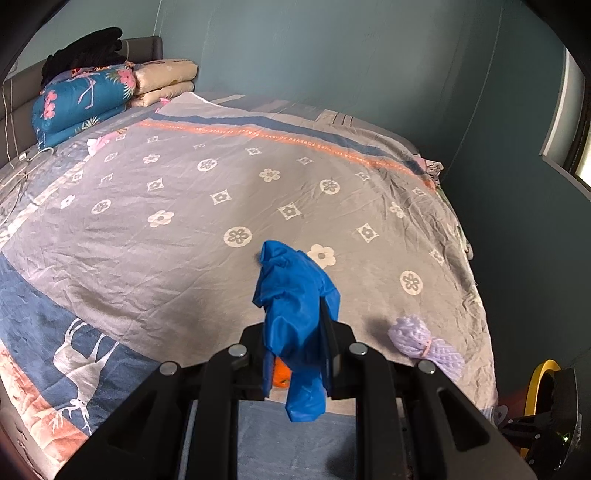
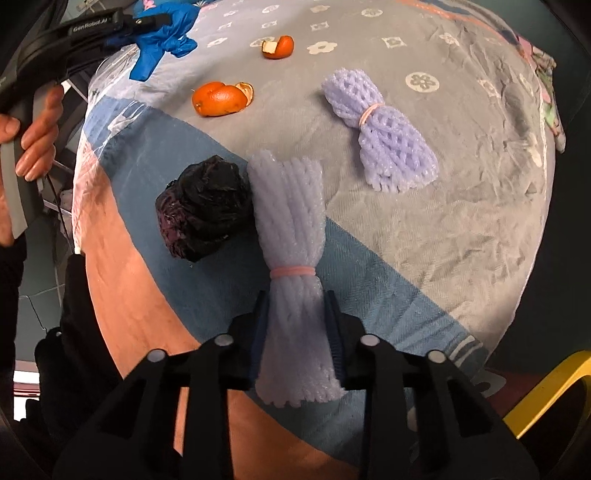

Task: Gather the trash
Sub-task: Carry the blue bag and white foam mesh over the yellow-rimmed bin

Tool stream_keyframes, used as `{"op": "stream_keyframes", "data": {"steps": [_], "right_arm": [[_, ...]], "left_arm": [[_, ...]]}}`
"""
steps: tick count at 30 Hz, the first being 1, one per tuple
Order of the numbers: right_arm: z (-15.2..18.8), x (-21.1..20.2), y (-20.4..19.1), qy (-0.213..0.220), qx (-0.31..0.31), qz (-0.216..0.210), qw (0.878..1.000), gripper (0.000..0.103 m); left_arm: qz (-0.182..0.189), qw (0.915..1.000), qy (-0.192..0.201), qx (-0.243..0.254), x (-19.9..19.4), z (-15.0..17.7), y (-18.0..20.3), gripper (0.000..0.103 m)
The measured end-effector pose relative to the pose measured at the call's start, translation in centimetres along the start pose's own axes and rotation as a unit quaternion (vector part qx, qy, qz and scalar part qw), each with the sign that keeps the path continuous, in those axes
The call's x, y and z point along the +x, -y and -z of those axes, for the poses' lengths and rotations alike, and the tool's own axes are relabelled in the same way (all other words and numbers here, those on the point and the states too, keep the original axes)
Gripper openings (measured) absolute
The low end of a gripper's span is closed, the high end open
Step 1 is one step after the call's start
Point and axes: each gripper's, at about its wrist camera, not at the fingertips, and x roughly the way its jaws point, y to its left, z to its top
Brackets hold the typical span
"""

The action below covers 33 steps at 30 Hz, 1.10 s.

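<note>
My left gripper [image 1: 295, 325] is shut on a crumpled blue glove [image 1: 291, 288], which hangs from it above the bed; the right wrist view shows this gripper [image 2: 147, 18] and the glove [image 2: 162, 40] at the top left. My right gripper [image 2: 295, 306] is shut on the lower end of a lilac foam net bundle [image 2: 291, 221] tied with a pink band. Loose on the quilt lie a second lilac foam net [image 2: 384, 140], a black crumpled bag [image 2: 203, 210] and two pieces of orange peel [image 2: 221, 98] [image 2: 279, 48]. One peel [image 1: 280, 376] shows under the left fingers.
The grey patterned quilt [image 1: 184, 184] covers a wide bed against a teal wall [image 1: 369, 55]. Folded quilts [image 1: 81, 99] are stacked at the headboard. A yellow rim [image 2: 550, 387] stands by the bed's near right corner. A person's hand [image 2: 37, 125] grips the left tool's handle.
</note>
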Motion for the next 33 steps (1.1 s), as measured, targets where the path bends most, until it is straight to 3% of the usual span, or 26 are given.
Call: {"op": "stream_keyframes", "data": {"steps": [8,19,25,33], "right_arm": [[1.1,-7.5,1.4,0.108,0.032,0.004,0.994,0.025],[5.4,-18.8,5.5,0.249,0.117,0.004,0.962,0.025],[9.1,-23.0,7.7,0.301,0.148,0.006,0.942,0.025],[12.9,-26.6,9.9,0.345,0.177,0.018,0.922,0.025]], "left_arm": [[0.033,0.9988,0.029,0.023,-3.3,0.2,3.2,0.018],[0.129,0.9864,0.073,0.071,-8.8,2.6,12.0,0.018],[0.176,0.9761,0.069,0.107,-10.3,5.1,17.5,0.018],[0.205,0.9630,0.059,0.164,-12.3,7.4,23.5,0.018]]}}
